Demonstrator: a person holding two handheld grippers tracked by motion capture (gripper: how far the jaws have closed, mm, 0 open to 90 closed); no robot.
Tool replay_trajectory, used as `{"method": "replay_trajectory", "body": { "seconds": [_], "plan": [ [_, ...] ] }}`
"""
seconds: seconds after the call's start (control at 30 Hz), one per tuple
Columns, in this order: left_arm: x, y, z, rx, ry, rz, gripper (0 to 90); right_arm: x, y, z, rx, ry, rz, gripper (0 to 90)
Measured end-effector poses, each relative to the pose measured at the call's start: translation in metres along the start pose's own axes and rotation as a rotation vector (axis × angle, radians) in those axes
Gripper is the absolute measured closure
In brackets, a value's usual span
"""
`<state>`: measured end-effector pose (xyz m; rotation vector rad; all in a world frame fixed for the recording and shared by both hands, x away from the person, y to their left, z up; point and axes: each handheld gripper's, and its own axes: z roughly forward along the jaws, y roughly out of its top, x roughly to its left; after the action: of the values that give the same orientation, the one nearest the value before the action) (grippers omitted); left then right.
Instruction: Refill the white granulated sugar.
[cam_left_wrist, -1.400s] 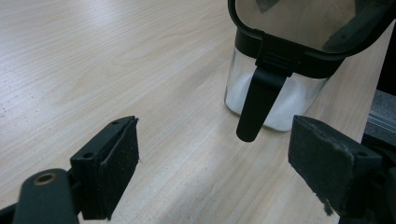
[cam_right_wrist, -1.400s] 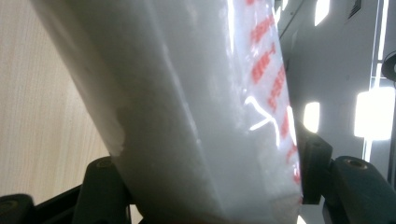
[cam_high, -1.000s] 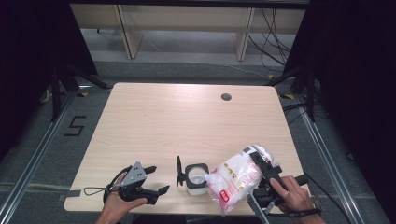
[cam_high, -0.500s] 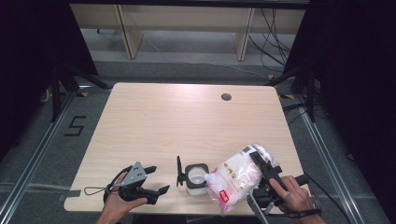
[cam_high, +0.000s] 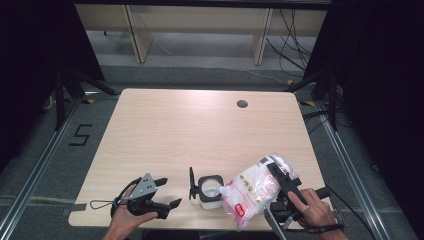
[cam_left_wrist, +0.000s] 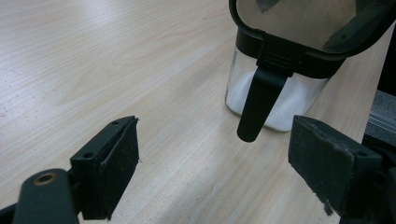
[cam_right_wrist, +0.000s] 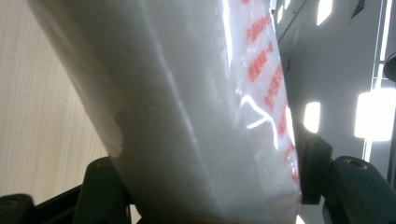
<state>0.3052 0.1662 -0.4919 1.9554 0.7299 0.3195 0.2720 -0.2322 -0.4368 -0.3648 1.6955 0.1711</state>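
Note:
A clear square jar (cam_high: 210, 196) with a black rim stands near the table's front edge, its hinged lid (cam_high: 191, 183) flipped up on the left side. White powder lies in the jar (cam_left_wrist: 275, 100) below the raised lid (cam_left_wrist: 299, 18). My right gripper (cam_high: 275, 184) is shut on a plastic bag of white powder with red print (cam_high: 252, 192). The bag is tilted, and its lower left corner is at the jar's mouth. In the right gripper view the bag (cam_right_wrist: 201, 112) sits squeezed between both jaws of the gripper (cam_right_wrist: 205, 186). My left gripper (cam_high: 170, 192) rests on the table left of the jar, open (cam_left_wrist: 219, 163) and holding nothing.
The light wooden table (cam_high: 190, 125) has a round cable hole (cam_high: 242, 104) at its back right. Metal frame legs and cables (cam_high: 295, 30) lie on the floor behind the table. The jar stands close to the front edge.

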Motion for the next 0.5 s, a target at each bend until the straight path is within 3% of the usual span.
{"method": "replay_trajectory", "body": {
  "seconds": [0.1,0.13,0.17,0.2,0.27,0.3,0.33,0.43,0.5],
  "plan": [
    [0.0003,0.0003,-0.0003,-0.001,0.002,-0.001,15.8,-0.0008,0.0001,-0.0002,0.000,-0.003,-0.003,40.0],
    [0.0002,0.0003,-0.0004,-0.001,0.001,0.000,15.8,0.0016,-0.0003,-0.0011,0.011,0.002,0.038,40.0],
    [0.0008,0.0005,-0.0007,0.001,0.001,0.017,15.8,0.0009,-0.0004,-0.0015,0.010,0.003,0.040,40.0],
    [0.0007,0.0004,-0.0007,0.001,0.002,0.015,15.8,-0.0019,-0.0004,-0.0007,-0.008,-0.011,0.006,40.0],
    [0.0017,0.0009,-0.0005,0.000,-0.001,0.024,15.8,0.0004,-0.0003,-0.0006,0.005,0.003,0.031,40.0],
    [0.0010,0.0007,-0.0007,0.000,0.001,0.017,15.8,-0.0012,0.0000,-0.0001,-0.004,-0.002,-0.002,40.0],
    [0.0001,0.0004,-0.0005,-0.003,0.000,0.005,15.8,-0.0005,0.0001,-0.0001,-0.001,-0.002,-0.004,40.0],
    [0.0020,0.0009,-0.0006,0.000,-0.003,0.028,15.8,0.0002,-0.0001,-0.0004,0.006,0.007,0.016,40.0],
    [0.0005,0.0005,-0.0006,-0.002,-0.001,0.010,15.8,0.0015,0.0001,-0.0008,0.010,0.009,0.037,40.0]
  ]
}}
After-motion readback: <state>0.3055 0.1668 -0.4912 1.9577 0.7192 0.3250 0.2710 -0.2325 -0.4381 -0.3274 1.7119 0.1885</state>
